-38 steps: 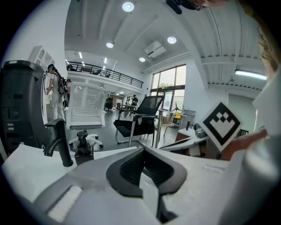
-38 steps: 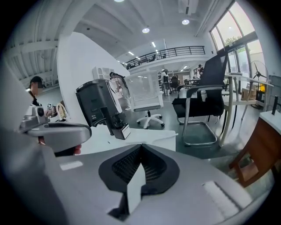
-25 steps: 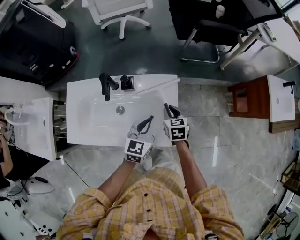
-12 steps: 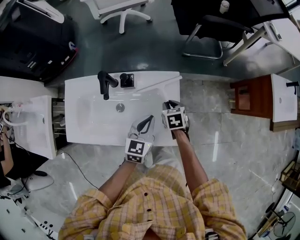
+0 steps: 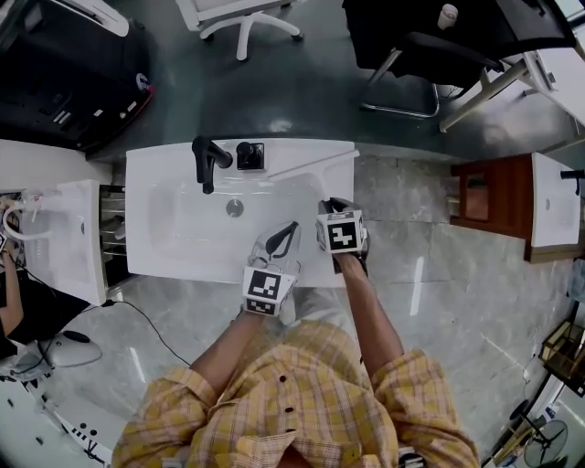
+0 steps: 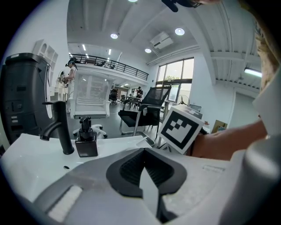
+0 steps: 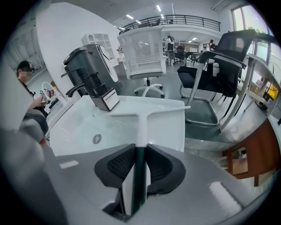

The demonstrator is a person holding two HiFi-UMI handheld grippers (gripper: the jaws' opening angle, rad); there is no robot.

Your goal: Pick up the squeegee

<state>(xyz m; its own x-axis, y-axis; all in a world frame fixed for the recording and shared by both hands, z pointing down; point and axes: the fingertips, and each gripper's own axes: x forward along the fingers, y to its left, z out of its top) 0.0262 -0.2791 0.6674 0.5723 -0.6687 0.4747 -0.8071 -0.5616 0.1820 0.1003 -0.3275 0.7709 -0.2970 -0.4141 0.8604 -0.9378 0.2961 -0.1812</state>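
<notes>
A white squeegee (image 5: 312, 164) lies on the sink's right rim, its blade at the back corner and its handle (image 7: 141, 129) running toward me. My right gripper (image 5: 331, 207) points steeply down over the near end of that handle. The handle sits between its pads (image 7: 122, 163), and the jaws are opening. My left gripper (image 5: 287, 231) hovers over the basin's front right, beside the right one. Its jaws are shut (image 6: 144, 152) with nothing between them.
The white sink (image 5: 151, 256) carries a black faucet (image 5: 207, 161) and a black soap dispenser (image 5: 249, 155) at its back rim. Office chairs (image 5: 239, 16) stand on the floor beyond. A wooden side table (image 5: 481, 194) is to the right and a white counter (image 5: 55, 247) to the left.
The right gripper has moved a little toward the basin and tipped further down over the handle. The squeegee and the left gripper have stayed in place.
</notes>
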